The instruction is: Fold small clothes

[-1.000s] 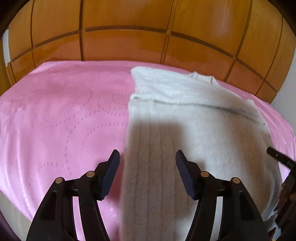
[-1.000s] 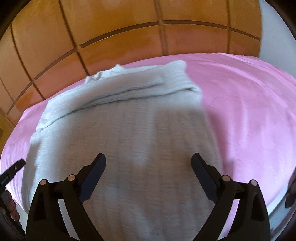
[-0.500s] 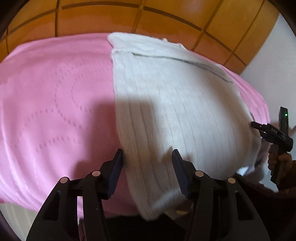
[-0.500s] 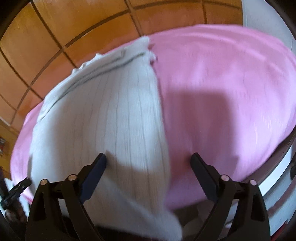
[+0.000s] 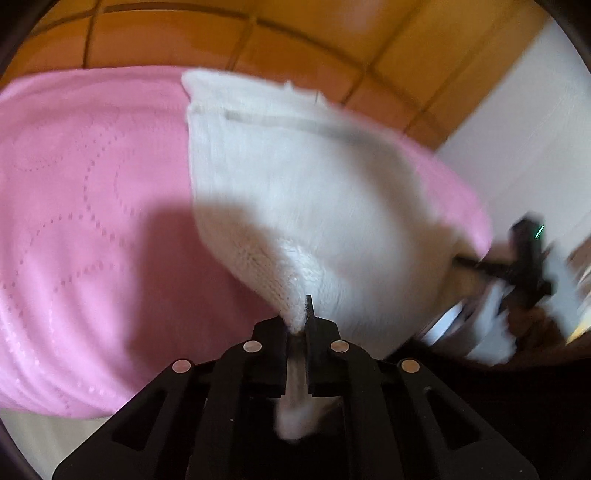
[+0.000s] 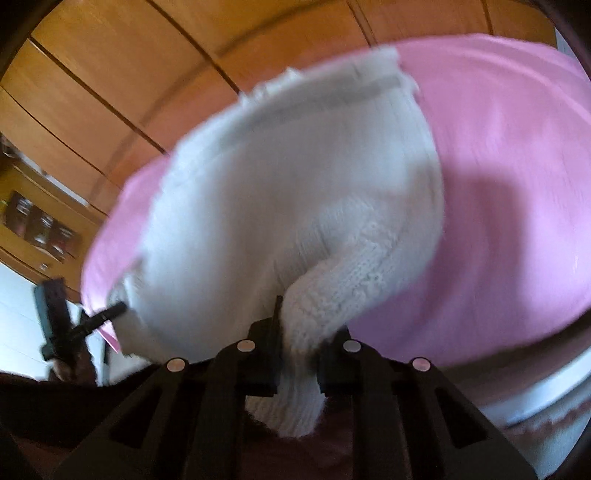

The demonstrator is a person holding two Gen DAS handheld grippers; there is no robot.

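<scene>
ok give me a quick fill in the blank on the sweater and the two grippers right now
1. The white knit sweater lies on a bed cover coloured ____.
2. The left gripper is shut on a corner of the ____.
3. The right gripper has its jaws ____ on the knit fabric.
4. Behind the bed stands panelling made of ____.

Missing words: pink; sweater; shut; wood

Each camera sits just behind its claw, looking down and forward, very close. Both see the white sweater (image 5: pixel 295 177) on the pink bed (image 5: pixel 92 221).
</scene>
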